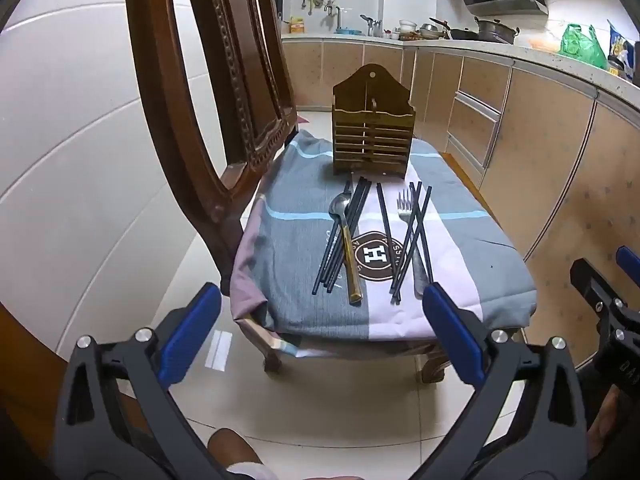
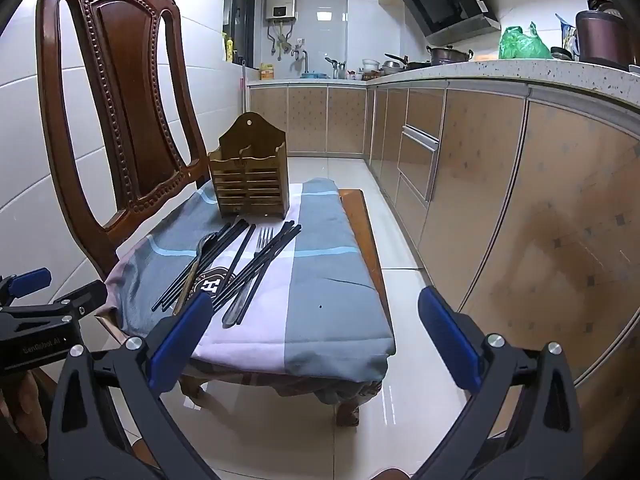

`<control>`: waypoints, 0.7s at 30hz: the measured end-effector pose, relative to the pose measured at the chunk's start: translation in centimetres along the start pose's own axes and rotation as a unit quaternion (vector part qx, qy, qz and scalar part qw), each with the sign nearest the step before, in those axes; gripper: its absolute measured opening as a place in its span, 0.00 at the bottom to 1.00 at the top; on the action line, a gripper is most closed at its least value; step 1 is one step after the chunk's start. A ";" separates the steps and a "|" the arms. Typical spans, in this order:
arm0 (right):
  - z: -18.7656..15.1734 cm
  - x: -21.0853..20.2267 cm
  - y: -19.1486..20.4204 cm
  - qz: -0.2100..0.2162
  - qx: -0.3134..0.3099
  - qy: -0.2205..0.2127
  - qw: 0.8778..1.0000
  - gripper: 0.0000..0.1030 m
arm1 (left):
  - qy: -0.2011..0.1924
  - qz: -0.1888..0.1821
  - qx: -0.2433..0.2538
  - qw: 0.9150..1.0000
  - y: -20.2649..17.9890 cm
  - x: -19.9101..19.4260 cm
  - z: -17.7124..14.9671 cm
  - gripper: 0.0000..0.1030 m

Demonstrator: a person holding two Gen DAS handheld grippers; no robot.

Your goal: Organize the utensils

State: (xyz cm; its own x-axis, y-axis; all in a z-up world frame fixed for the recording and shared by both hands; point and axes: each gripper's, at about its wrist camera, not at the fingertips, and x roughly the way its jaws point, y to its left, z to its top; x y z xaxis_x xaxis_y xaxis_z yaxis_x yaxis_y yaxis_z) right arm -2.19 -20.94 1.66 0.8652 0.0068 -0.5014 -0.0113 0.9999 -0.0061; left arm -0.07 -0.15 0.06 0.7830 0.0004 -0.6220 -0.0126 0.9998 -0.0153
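Kitchen floor, pale glossy tile, cabinets running along the right. Wooden chair with carved back stands on it; its seat is draped in a grey, pink and blue cloth bearing a round brown "H" badge. Wooden slatted utensil holder sits upright at the far end of the cloth, near the chair back. Utensils lie just in front of it on the cloth: left cluster of black chopsticks crossed by a spoon with a brass-coloured handle; a single black stick between; right cluster of chopsticks lying over a fork. Left gripper hangs before the near seat edge, jaws spread wide, nothing between them. Right gripper likewise, jaws released and empty, beside the seat's near right corner.
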 end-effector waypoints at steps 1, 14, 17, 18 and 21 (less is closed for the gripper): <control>0.0 0.0 0.0 0.001 0.000 0.001 1.000 0.98 | 0.000 -0.003 0.002 1.000 0.0 0.0 0.0 0.97; -0.2 -0.2 -0.2 -0.002 -0.002 0.004 1.000 0.98 | -0.002 0.007 0.001 1.000 0.1 -0.2 0.2 0.97; -0.2 -0.3 -0.2 -0.002 -0.002 0.004 1.000 0.98 | -0.001 0.007 0.002 1.000 0.0 -0.1 0.2 0.97; -0.2 -0.3 -0.2 -0.001 -0.002 0.004 1.000 0.98 | -0.001 0.006 0.002 1.000 0.0 -0.1 0.2 0.97; -0.2 -0.2 -0.2 -0.001 -0.002 0.004 1.000 0.98 | 0.000 0.008 0.002 1.000 0.0 0.0 0.0 0.97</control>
State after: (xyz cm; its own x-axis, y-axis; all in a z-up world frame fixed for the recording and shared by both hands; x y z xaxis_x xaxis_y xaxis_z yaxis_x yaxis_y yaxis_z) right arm -2.46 -21.13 1.61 0.8613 0.0046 -0.5081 -0.0112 0.9999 -0.0099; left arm -0.07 -0.16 0.10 0.7826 0.0158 -0.6223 -0.0220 0.9998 -0.0023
